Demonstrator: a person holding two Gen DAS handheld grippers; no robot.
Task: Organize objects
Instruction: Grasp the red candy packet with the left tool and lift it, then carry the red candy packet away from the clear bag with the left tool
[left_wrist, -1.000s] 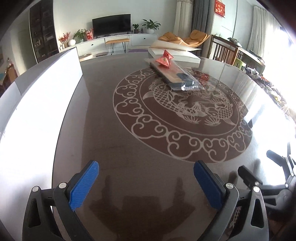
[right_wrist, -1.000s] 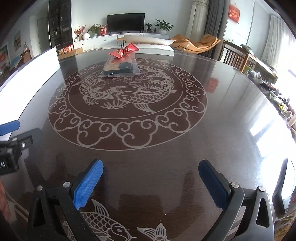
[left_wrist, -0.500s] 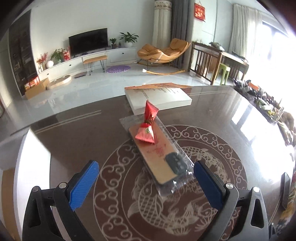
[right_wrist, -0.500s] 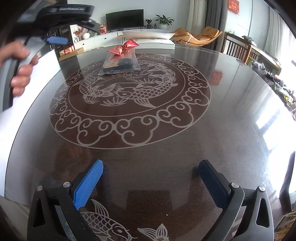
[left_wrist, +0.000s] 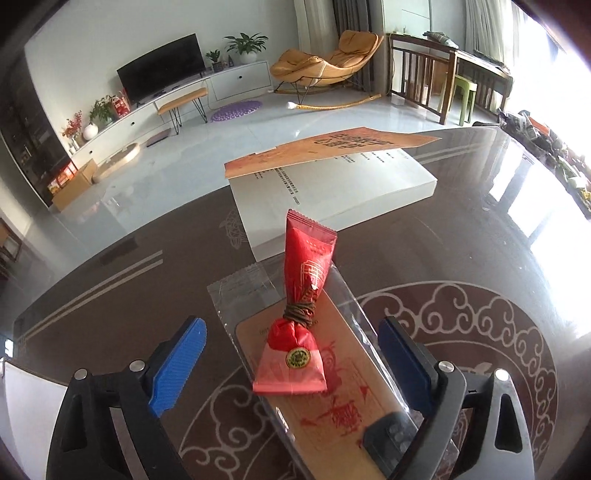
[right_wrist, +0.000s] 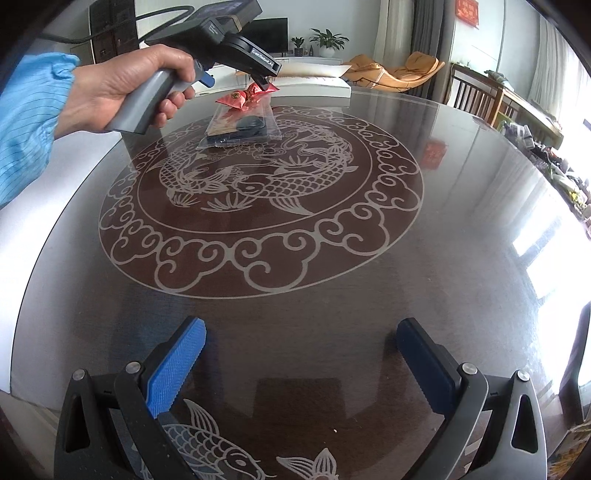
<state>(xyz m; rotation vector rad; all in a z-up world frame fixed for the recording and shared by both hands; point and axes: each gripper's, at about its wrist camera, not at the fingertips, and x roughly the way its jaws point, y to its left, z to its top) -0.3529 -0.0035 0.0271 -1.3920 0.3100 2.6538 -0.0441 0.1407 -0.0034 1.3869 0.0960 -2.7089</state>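
Note:
A red pouch (left_wrist: 301, 325) tied with brown cord lies on a clear plastic packet (left_wrist: 332, 369) that holds a tan card and a dark item. My left gripper (left_wrist: 291, 365) straddles the lower half of the pouch. Its jaws are closing, and the blue pads stand clear of the pouch on both sides. In the right wrist view the pouch (right_wrist: 236, 99) and packet (right_wrist: 240, 127) sit far across the table, under the left gripper (right_wrist: 264, 83), which a hand (right_wrist: 122, 92) in a blue sleeve holds. My right gripper (right_wrist: 301, 365) stands open above bare table with nothing between its pads.
A white box with a raised orange lid (left_wrist: 332, 184) stands just beyond the packet. The dark round table (right_wrist: 443, 258) bears a pale fish and cloud pattern. A white board (right_wrist: 55, 240) runs along its left edge. Wooden chairs (right_wrist: 476, 96) stand at the far right.
The left gripper has travelled across the table to the packet and now sits around the red pouch, with its pads a little closer together. The right gripper has stayed put.

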